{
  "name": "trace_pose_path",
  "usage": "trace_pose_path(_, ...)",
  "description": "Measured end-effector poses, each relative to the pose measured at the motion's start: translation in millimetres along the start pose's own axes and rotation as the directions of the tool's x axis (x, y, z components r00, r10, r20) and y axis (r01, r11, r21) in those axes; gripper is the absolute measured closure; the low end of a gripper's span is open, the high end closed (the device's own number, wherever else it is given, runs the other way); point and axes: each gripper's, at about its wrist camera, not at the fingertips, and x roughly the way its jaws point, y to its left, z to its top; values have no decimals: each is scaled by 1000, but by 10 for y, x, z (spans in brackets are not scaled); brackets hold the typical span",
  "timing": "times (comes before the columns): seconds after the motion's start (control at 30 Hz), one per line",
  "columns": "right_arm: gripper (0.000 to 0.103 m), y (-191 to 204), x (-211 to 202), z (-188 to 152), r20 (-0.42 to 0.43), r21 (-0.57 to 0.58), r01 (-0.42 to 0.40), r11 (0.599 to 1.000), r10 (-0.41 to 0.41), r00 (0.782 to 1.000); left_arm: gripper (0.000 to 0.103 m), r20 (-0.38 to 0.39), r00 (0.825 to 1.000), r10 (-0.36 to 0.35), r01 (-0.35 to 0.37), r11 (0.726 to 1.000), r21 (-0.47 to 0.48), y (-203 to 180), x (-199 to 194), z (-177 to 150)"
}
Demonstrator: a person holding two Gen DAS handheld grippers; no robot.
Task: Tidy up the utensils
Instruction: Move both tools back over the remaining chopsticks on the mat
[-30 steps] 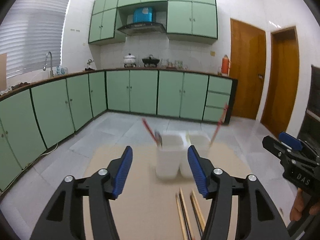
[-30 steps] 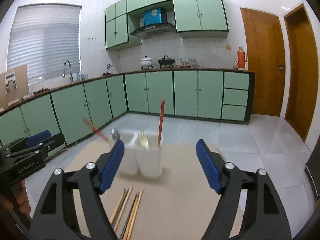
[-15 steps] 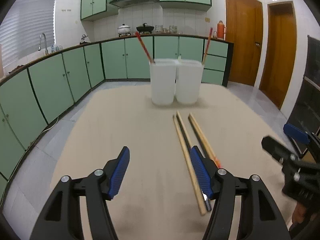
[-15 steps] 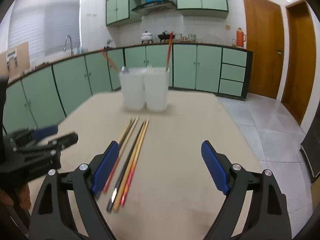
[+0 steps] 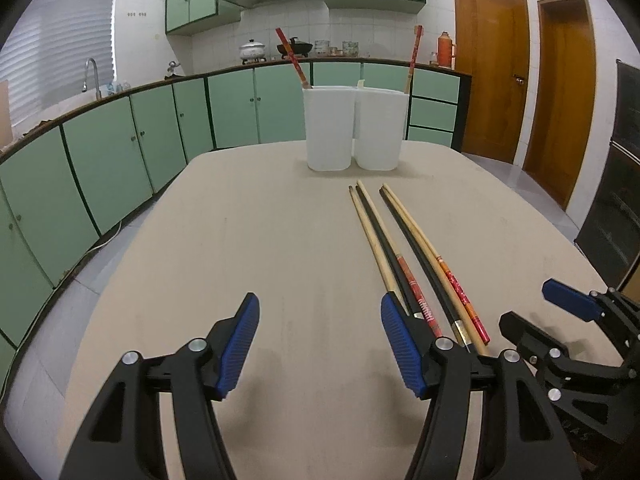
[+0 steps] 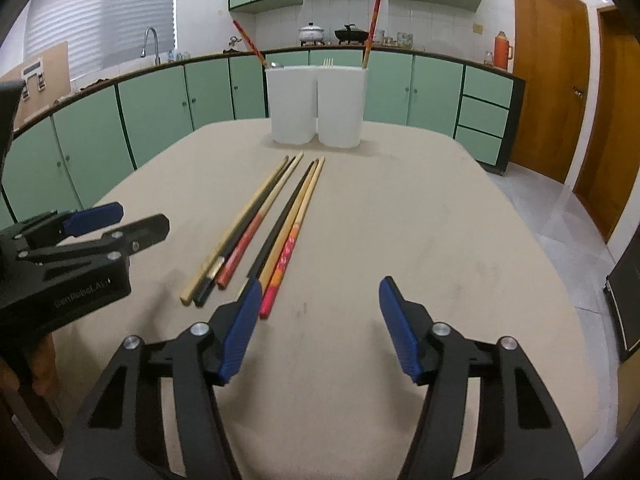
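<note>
Both the left gripper and the right gripper hang released and empty over the near edge of the table. The loose chopsticks lie mid-table, toward two white holders by the far edge. Best to pinch one chopstick's near end, apart from its neighbours.

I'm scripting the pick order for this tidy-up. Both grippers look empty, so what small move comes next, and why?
Probably ease the right gripper forward and slightly left over the near ends of the chopsticks. Its jaws stand open and empty, the sticks lie loose on the table just ahead of its left finger, and the white holders behind already hold utensils.
</note>
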Motion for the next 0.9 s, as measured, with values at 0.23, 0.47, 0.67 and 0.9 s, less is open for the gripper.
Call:
trace_pose_path(0.23, 51, 68, 20, -56, -23, -33, -23, 999, 22, 999, 41, 16, 1000, 1, -1, 1000, -20, 39, -21, -5)
trace_pose_path(0.47, 53, 106, 28, -70, -7, -45, -19, 999, 18, 1000, 41, 17, 1000, -8, 9, 1000, -30, 24, -30, -9)
trace_pose_path(0.67, 54, -9, 49, -63, -29, -6, -6, 1000, 6, 1000, 41, 18, 1000, -12, 13, 999, -33, 18, -55, -18)
trace_pose_path(0.9, 60, 101, 62, -67, -41, -57, -23, 998, 20, 999, 41, -1, 1000, -7, 6, 999, -34, -1, -65, -22)
